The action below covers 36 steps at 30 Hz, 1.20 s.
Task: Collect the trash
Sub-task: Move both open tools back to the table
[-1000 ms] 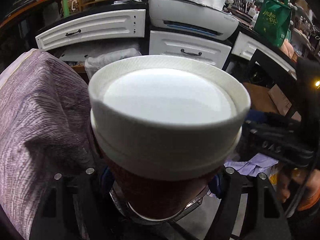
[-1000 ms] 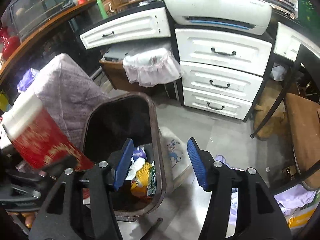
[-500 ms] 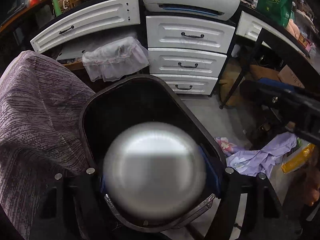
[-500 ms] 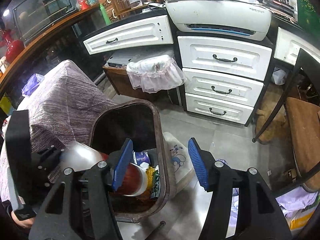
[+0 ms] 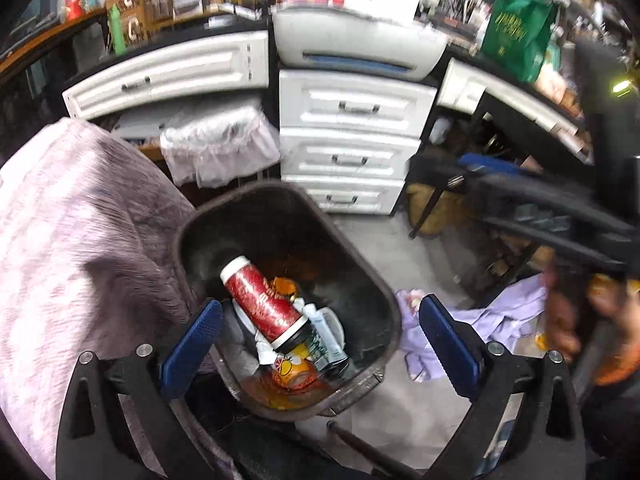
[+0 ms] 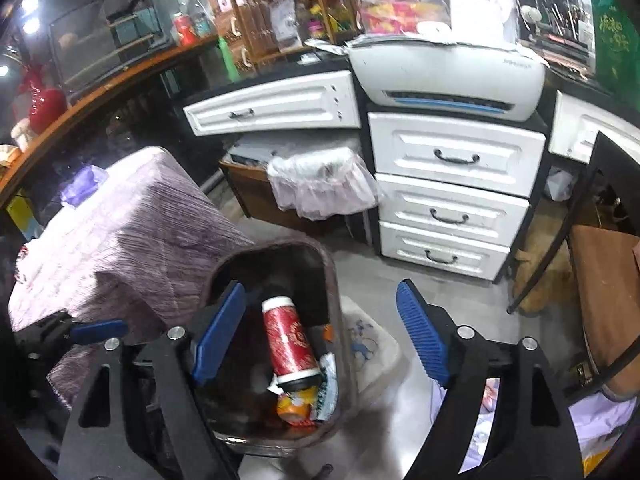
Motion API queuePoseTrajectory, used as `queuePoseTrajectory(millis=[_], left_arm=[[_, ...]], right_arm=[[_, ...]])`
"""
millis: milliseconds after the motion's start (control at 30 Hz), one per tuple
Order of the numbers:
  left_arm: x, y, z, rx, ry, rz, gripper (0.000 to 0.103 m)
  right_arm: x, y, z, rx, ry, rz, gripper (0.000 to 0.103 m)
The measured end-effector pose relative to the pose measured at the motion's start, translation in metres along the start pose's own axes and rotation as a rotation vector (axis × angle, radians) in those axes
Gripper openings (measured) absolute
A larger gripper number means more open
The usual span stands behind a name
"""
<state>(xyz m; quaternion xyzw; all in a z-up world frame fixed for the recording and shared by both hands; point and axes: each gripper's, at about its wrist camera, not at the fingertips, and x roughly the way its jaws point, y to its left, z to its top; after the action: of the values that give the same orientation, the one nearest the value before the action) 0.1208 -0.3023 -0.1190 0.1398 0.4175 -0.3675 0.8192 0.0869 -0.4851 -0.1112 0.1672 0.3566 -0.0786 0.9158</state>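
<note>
A red canister with a white lid [image 5: 262, 299] lies on its side inside the dark trash bin [image 5: 362, 256], on top of an orange can [image 5: 292, 372] and paper scraps. My left gripper [image 5: 316, 340] is open and empty above the bin's near rim. My right gripper [image 6: 320, 340] is open and empty, above the bin's right side; the canister [image 6: 290, 342] and bin [image 6: 332, 276] show there too. The left gripper's blue pad [image 6: 98, 330] shows at the left of the right wrist view.
A purple-grey cloth covers a table [image 5: 68, 232] left of the bin. White drawers [image 5: 348, 140] with a printer [image 5: 360, 48] on top stand behind. Lilac cloth [image 5: 500, 316] lies on the floor at right, near a chair [image 6: 600, 280].
The left gripper held the red canister over the bin, tipped it and let go. The canister now lies in the bin and the left jaws are open. The right gripper moved little.
</note>
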Motion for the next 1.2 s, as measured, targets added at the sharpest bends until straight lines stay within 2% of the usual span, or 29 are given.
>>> queuePoseTrajectory(millis=[67,267,333,400,533,667,767,867,1100,1200], left_arm=[[-0.019,0.000,0.000,-0.008,-0.034,-0.001,0.097],[-0.072,0.028,-0.004,-0.104,-0.126,-0.032,0.097],[-0.086,0.036,-0.006,-0.104,-0.154,-0.012,0.098],[-0.102,0.046,-0.009,-0.093,-0.186,0.031,0.097],[-0.128,0.064,-0.017,-0.083,-0.234,0.143,0.098],[-0.150,0.092,-0.024,-0.121,-0.244,0.208,0.098],[-0.165,0.117,-0.035,-0.155,-0.247,0.292,0.097],[-0.182,0.141,-0.046,-0.183,-0.261,0.345,0.097],[-0.210,0.199,-0.068,-0.301,-0.249,0.456,0.097],[-0.216,0.224,-0.076,-0.340,-0.222,0.519,0.097]], right_arm=[[-0.003,0.010,0.003,-0.028,-0.002,0.000,0.089],[-0.013,0.052,0.007,-0.131,-0.024,0.039,0.090],[-0.017,0.068,0.008,-0.164,-0.032,0.055,0.091],[-0.021,0.086,0.011,-0.196,-0.042,0.072,0.097],[-0.023,0.119,0.018,-0.223,-0.051,0.121,0.097],[-0.023,0.155,0.028,-0.248,-0.052,0.198,0.097],[-0.021,0.187,0.036,-0.287,-0.051,0.258,0.097],[-0.019,0.219,0.041,-0.331,-0.048,0.286,0.097],[0.000,0.283,0.049,-0.391,0.006,0.375,0.097],[0.007,0.302,0.048,-0.415,0.013,0.371,0.097]])
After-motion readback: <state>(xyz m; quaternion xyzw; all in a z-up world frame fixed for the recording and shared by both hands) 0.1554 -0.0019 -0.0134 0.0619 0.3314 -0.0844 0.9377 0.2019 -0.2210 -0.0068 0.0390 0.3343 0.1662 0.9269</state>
